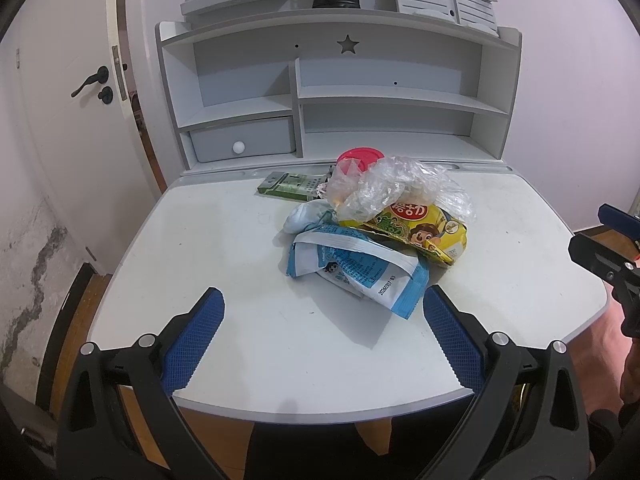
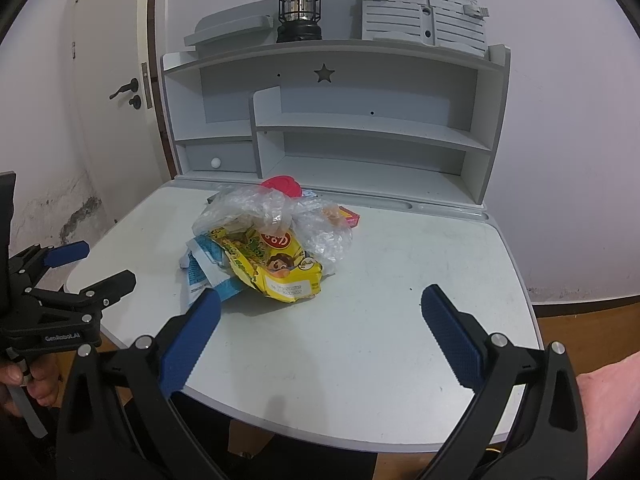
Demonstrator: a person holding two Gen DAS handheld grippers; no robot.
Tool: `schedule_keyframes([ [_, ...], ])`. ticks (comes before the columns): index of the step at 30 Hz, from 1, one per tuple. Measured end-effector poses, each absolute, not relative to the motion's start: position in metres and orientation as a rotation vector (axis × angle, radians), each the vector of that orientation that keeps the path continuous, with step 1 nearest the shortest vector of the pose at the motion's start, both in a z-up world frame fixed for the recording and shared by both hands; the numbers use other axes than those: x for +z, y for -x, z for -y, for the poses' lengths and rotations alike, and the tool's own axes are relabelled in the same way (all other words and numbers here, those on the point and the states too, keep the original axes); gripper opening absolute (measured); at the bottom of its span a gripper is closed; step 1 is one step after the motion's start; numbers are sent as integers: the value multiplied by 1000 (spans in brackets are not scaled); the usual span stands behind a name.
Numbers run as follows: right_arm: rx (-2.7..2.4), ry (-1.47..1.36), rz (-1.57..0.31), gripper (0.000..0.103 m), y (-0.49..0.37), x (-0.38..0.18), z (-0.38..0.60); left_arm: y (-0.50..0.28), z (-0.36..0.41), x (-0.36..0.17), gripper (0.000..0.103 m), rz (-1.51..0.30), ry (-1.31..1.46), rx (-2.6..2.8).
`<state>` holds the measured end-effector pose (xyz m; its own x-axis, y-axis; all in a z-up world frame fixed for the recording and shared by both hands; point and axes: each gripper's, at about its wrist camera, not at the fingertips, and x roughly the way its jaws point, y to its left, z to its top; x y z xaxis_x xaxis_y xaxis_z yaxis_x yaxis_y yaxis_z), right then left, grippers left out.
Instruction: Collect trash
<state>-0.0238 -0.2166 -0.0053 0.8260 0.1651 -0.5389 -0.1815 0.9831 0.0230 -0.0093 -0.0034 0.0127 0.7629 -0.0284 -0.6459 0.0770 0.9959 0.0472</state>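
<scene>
Lying heaped mid-desk [image 1: 224, 248]: green carton [image 1: 286, 187] at 10 o'clock of the pile, blue-white wrapper [image 1: 360, 268] at 6, yellow snack bag [image 1: 424, 230] at 3, crumpled clear plastic [image 1: 396, 192] topping it, red lid [image 1: 358, 159] at 12. Left gripper [image 1: 322, 306] is hovering spread wide at the wrapper's near edge, gripping nothing; right gripper [image 2: 320, 306] likewise spread, empty.

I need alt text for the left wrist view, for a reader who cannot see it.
A pile of trash sits on a white desk: a yellow snack bag, a blue-and-white wrapper and crumpled clear plastic. The open left tool hovers before it.
</scene>
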Motion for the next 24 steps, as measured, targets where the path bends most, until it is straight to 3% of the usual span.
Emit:
schedule_keyframes([
  [24,194,50,-571,97,27,-7,210,7,1,10,97,-708,-69,-57],
])
